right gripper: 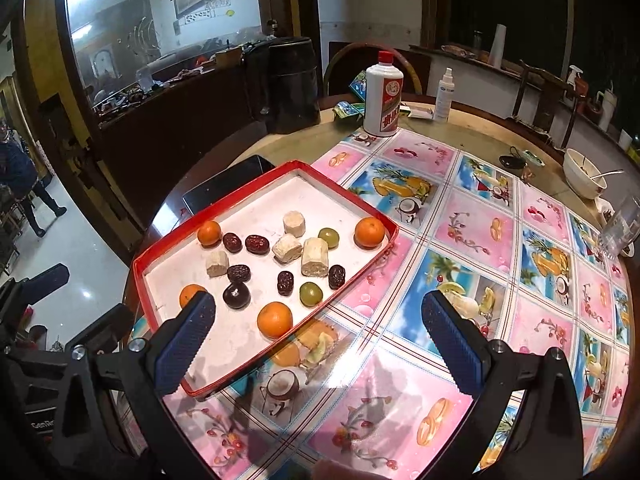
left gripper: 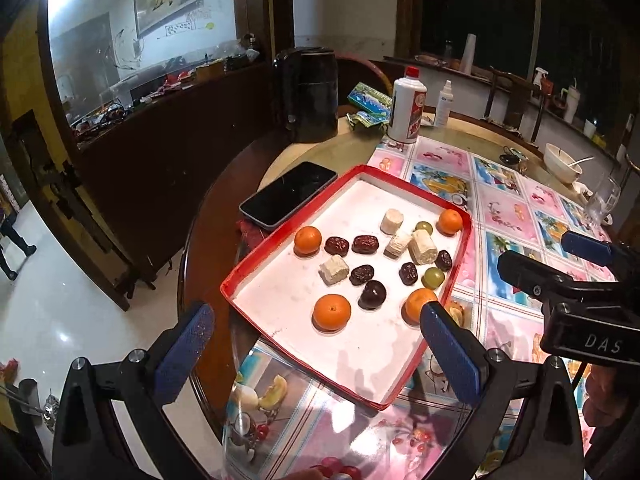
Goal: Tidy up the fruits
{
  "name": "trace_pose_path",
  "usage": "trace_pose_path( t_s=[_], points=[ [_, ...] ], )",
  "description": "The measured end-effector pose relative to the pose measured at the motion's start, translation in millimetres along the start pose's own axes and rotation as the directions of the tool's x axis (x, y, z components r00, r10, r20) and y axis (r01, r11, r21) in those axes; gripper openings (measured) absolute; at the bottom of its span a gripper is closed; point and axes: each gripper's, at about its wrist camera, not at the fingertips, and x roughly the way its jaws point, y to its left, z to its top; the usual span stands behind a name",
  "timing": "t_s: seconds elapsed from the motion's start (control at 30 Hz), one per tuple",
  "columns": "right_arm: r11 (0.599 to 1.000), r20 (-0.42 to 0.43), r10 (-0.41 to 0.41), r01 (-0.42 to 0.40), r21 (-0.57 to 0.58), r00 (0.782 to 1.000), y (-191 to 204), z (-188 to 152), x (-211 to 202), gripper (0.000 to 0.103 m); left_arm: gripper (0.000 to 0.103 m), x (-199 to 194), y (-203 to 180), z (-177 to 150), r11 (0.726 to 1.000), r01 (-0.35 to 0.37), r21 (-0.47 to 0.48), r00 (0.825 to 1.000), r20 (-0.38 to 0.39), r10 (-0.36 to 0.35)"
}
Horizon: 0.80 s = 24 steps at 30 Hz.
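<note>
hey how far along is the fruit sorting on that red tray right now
Nothing looks sorted yet: the oranges sit at separate corners of the red tray, with dates, green grapes and pale cut pieces mixed between. Nothing is in hand; the left gripper and right gripper are open and empty. All the grouping remains.

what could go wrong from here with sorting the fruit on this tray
1. The red tray has a low rim and round oranges and green grapes lie loose, so a nudge may roll them off.
2. The tray rests partly on the phone at the table edge; pressing down could tip it.
</note>
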Motion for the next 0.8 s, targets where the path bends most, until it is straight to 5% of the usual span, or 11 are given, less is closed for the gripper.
trace_pose_path(
  t_s=[0.53,0.8],
  points=[
    [0.998,-0.021,0.055,-0.056,-0.038,0.998,12,3,7,0.103,0.103,6,1,-2,1.000,0.000,-0.003,0.999,-0.034,0.000],
    [0.994,-0.013,0.079,-0.080,-0.077,0.997,24,8,15,0.103,0.103,14,-2,0,0.995,-0.098,0.016,0.994,-0.038,0.099]
  ],
)
